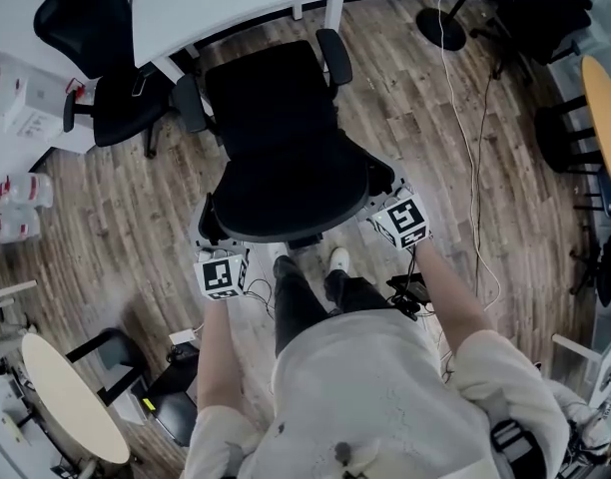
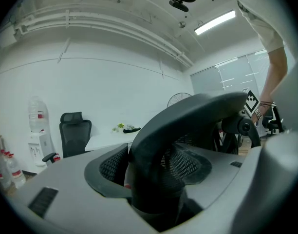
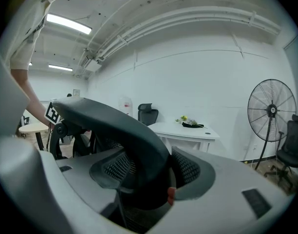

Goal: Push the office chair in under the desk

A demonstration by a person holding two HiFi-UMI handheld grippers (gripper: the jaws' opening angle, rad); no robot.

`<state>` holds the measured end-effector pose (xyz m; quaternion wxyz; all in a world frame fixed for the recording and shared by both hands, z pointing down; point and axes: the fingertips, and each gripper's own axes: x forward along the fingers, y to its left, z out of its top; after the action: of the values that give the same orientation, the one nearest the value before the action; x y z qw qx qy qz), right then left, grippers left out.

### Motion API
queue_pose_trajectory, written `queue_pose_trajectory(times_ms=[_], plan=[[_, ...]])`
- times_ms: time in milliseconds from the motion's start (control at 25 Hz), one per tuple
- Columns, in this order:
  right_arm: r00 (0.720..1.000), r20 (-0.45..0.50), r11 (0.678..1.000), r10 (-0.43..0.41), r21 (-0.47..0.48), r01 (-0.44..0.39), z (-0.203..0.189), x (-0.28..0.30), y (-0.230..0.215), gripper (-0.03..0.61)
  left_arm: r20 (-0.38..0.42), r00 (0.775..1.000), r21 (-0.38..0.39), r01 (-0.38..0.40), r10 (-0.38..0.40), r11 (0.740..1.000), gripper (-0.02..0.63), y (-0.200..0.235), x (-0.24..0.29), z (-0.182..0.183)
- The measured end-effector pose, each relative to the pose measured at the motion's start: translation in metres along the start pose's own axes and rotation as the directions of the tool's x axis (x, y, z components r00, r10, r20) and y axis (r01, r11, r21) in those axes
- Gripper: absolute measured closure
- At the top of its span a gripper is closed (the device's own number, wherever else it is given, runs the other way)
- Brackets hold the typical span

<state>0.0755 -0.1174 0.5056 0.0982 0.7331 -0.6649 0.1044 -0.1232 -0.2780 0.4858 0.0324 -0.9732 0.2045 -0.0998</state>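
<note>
1. The office chair [image 1: 286,158] is standing mid-frame in the head view, its seat facing the white desk [image 1: 236,3] along the top edge.
2. The left gripper [image 1: 218,252] is clenching the backrest rim [image 2: 197,116] at the chair's lower left.
3. The right gripper [image 1: 385,206] is gripping the same rim at the lower right.

A second black chair [image 1: 106,68] stands upper left on the wood-plank floor [image 1: 116,238], with clear water bottles [image 1: 16,203] along the left edge. A pale round table [image 1: 71,407] sits bottom left. A white cable [image 1: 467,138] trails past a round black base [image 1: 441,30]. A pedestal fan [image 3: 271,110] stands by the white wall
</note>
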Motion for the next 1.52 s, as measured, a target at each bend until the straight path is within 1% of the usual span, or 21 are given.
queue_pose_trajectory(times_ms=[200, 400, 600, 1280, 1520], plan=[[1.000, -0.006, 1.000, -0.029, 0.008, 0.029, 0.008, 0.017, 0.004, 0.308, -0.005, 0.999, -0.003, 0.031, -0.031, 1.000, 0.325, 0.022, 0.012, 0.003], [0.999, -0.008, 0.999, -0.044, 0.010, 0.044, 0.015, 0.039, 0.003, 0.308, -0.001, 0.999, -0.004, 0.042, -0.042, 0.999, 0.325, 0.043, 0.027, 0.004], [0.999, -0.007, 0.999, -0.051, 0.008, 0.051, 0.015, 0.045, 0.002, 0.308, 0.001, 0.999, -0.005, 0.053, -0.053, 0.999, 0.325, 0.048, 0.032, 0.001], [0.998, 0.000, 0.997, -0.070, -0.015, 0.070, 0.010, 0.054, -0.013, 0.310, 0.013, 0.999, 0.013, 0.042, -0.042, 0.999, 0.325, 0.046, 0.049, -0.002], [0.997, 0.000, 0.997, -0.071, -0.012, 0.071, 0.013, 0.076, -0.019, 0.310, 0.006, 0.999, 0.006, 0.038, -0.038, 0.999, 0.325, 0.063, 0.067, -0.003]])
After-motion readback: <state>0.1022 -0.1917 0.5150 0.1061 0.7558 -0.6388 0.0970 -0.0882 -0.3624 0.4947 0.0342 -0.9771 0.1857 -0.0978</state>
